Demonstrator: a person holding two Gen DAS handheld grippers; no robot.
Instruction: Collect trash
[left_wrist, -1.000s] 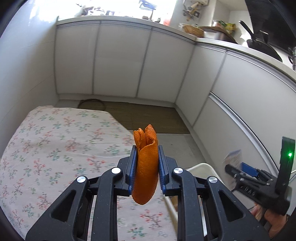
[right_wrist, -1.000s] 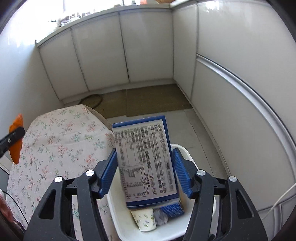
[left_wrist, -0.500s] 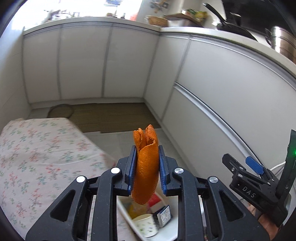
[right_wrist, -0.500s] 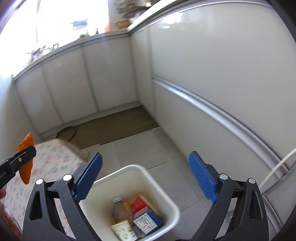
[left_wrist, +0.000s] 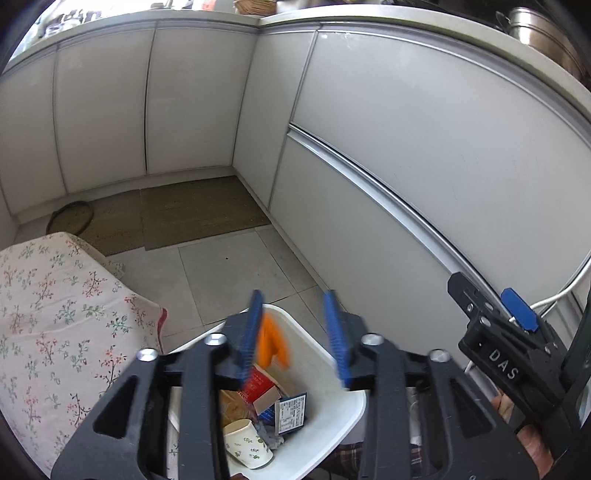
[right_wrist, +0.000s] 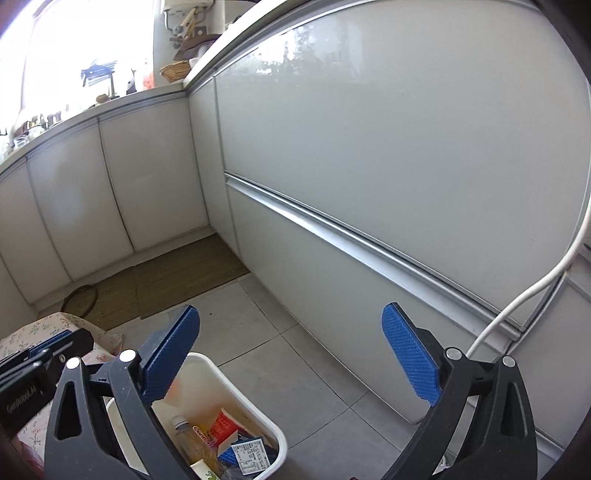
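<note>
Left wrist: opening left gripper (left_wrist: 293, 332), orange peel (left_wrist: 271, 343) above bin (left_wrist: 332, 424).

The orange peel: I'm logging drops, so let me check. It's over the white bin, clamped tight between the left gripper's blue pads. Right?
Not clamped. The left wrist view shows the left gripper opening, its pads apart, and the orange peel, blurred, loose between them over the white bin.

Right hand-held gripper (right_wrist: 291, 354) spread wide (nothing between), above white bin (right_wrist: 258, 402) of trash
</note>
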